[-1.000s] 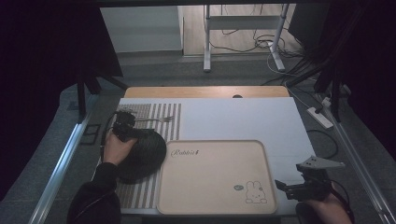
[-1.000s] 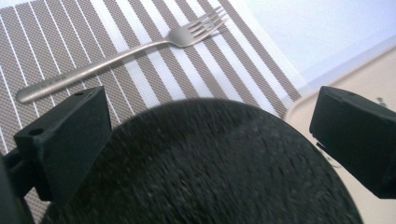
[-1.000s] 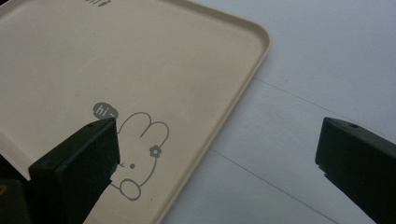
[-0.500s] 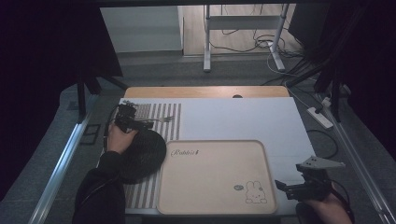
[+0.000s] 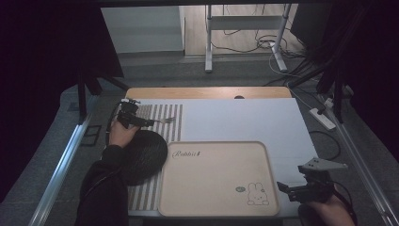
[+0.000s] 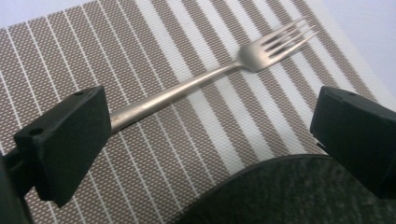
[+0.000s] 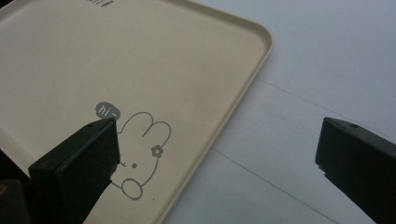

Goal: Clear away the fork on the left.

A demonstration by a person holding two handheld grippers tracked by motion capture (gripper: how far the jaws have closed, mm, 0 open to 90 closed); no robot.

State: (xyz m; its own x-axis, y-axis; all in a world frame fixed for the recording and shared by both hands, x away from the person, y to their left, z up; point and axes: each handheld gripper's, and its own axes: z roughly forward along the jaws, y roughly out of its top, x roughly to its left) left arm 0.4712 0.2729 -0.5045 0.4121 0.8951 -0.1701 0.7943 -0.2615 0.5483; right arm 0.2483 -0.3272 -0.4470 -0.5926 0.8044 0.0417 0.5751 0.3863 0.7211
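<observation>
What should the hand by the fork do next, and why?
Probably close the left gripper on the fork. Its jaws are open, and in the left gripper view the fork's handle runs in beside one jaw while the fork lies flat on the striped mat next to the dark plate. The right gripper hangs open over the tray's corner, far from it.

High view: overhead, facing forward-down, far. Left gripper view: close on fork [image 6: 219, 77] at 10 o'clock. Right gripper view: close on tray [image 7: 196, 51] corner, 5 o'clock; both shared with high view.
</observation>
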